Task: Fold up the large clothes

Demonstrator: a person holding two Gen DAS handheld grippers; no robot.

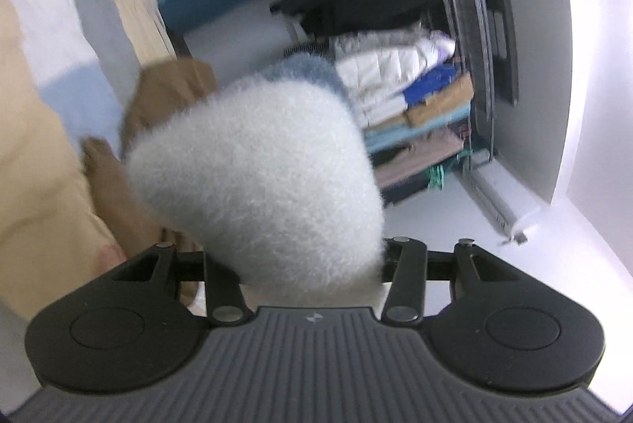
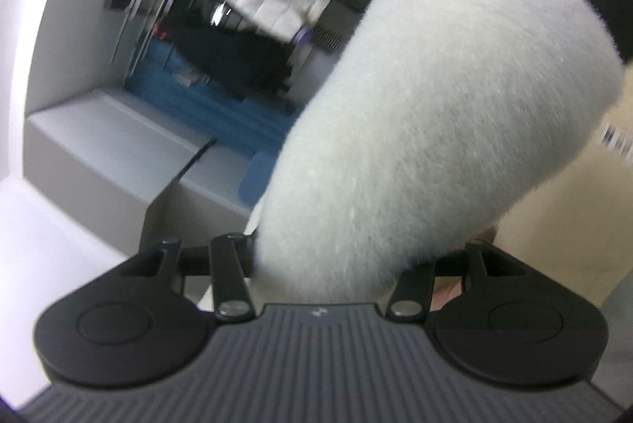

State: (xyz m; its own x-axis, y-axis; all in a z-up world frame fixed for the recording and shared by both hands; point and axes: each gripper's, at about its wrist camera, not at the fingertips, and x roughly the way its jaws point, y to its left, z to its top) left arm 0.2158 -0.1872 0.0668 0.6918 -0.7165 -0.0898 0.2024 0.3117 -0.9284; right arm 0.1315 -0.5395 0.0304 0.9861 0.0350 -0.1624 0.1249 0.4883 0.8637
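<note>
Each hand-held gripper, left [image 1: 312, 265] and right [image 2: 324, 265], clamped the fluffy white garment [image 1: 257, 166] before stacked clothes [image 1: 415, 87].

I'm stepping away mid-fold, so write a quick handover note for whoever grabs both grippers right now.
Left gripper: shut on a bunched part of the fluffy white fleece garment with a blue-grey band; its fingers are hidden under the pile.
Right gripper: shut on another part of the same garment, fingers also hidden.
Where things are: the garment is bunched up in front of both cameras. Behind it, a wire rack of stacked folded clothes stands against the wall.
Done: garment gripped at two places.
Left: no fold is visible yet; spread it and fold it.
</note>
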